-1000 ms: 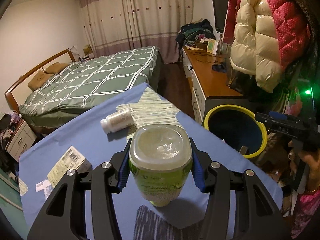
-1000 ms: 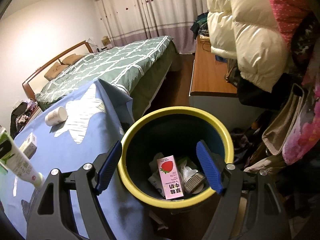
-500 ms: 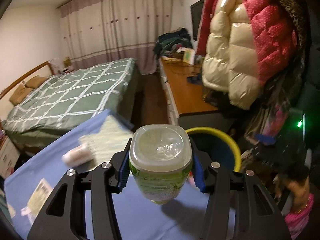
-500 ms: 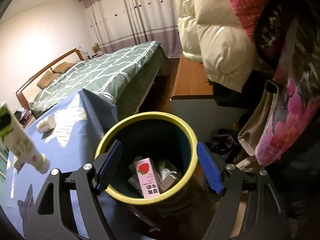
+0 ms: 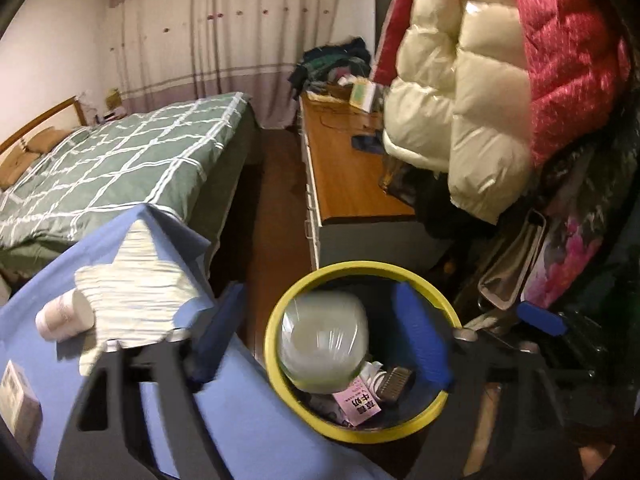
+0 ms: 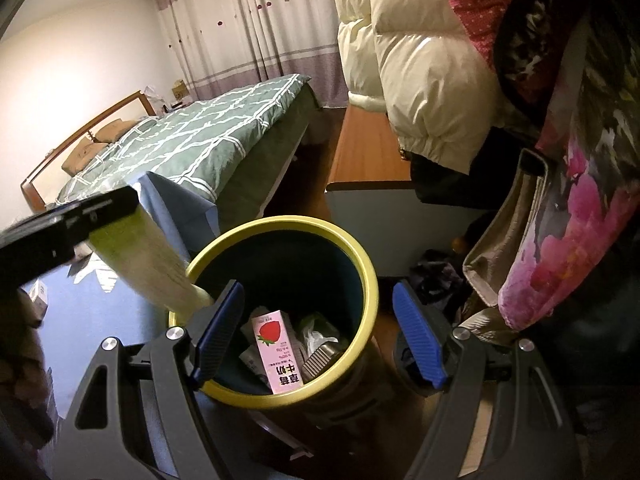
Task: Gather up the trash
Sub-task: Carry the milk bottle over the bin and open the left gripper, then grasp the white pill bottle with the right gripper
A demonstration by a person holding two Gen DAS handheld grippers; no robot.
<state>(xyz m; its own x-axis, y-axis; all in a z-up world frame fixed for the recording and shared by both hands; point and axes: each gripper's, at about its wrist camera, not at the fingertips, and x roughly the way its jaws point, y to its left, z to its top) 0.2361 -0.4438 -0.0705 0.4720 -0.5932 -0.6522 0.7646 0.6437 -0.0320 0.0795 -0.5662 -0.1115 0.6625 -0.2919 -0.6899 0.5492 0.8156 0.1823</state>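
Observation:
A pale green plastic bottle (image 5: 324, 340), blurred, is dropping base-up into the yellow-rimmed dark bin (image 5: 360, 268). My left gripper (image 5: 320, 340) hangs over the bin with its jaws opening, and the blue pads stand clear of the bottle on both sides. In the right wrist view the same bottle (image 6: 140, 256) slants down toward the bin rim (image 6: 280, 224) from the left gripper's black body (image 6: 68, 220). My right gripper (image 6: 316, 336) is open above the bin with nothing between its fingers. A pink strawberry milk carton (image 6: 276, 348) lies inside among other trash.
The blue-clothed table (image 5: 240, 420) left of the bin carries a small white bottle (image 5: 64, 316) lying on its side and a small box (image 5: 16, 400). A wooden dresser (image 5: 348, 180), hanging puffy jackets (image 5: 480, 100) and bags crowd the right. A green bed (image 5: 120, 168) lies behind.
My left gripper swung right from over the table to above the bin, opened its jaws and let go of the green bottle. The right gripper drifted slightly and stayed open.

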